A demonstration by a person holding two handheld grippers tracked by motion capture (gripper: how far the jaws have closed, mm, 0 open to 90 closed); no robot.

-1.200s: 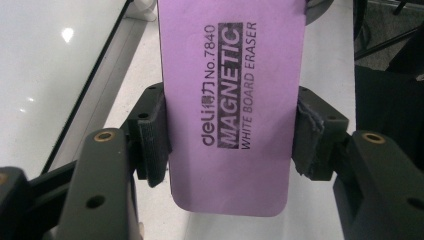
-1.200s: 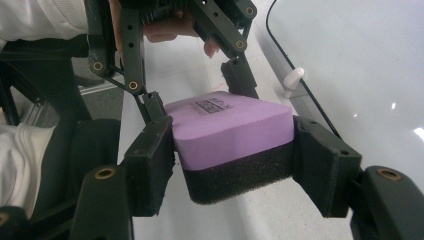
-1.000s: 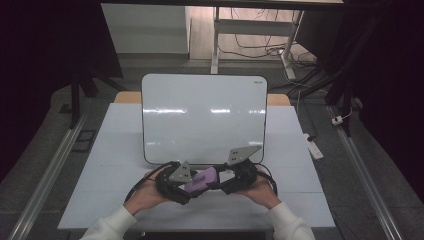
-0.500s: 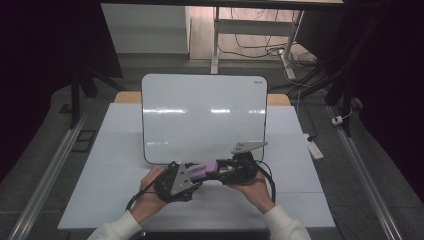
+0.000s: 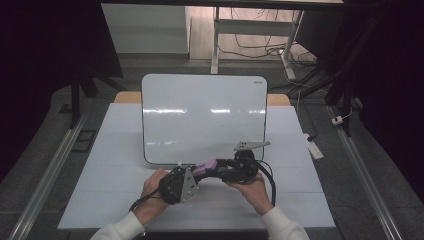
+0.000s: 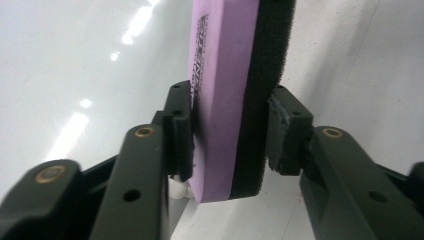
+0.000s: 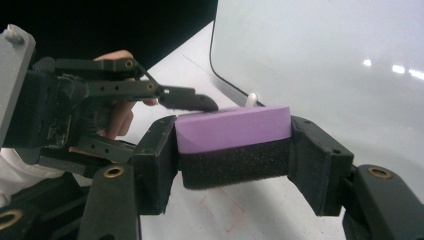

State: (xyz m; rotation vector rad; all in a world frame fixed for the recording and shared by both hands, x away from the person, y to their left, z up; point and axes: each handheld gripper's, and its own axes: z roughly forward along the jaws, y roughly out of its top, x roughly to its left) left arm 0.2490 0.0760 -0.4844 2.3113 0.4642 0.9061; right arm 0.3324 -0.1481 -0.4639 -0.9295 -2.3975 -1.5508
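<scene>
Left gripper [image 5: 192,176] jaws have just been closing and now pinch the eraser [image 6: 227,100] across foam and felt, right gripper [image 7: 232,150] clamps its ends, eraser held above the table [image 5: 100,200] by the whiteboard [image 5: 200,115] edge: handover looks ready.

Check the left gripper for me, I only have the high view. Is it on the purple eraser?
Observer: Yes. In the left gripper view, the left gripper has just been closing with the eraser between its jaws, and both pads now press on it.
Operator: Which faces?
Observer: One pad is on the purple foam face, the other on the black felt.
Operator: Right gripper?
Observer: The right gripper is clamped on the eraser's two ends. In its own view, the purple is above the felt.
</scene>
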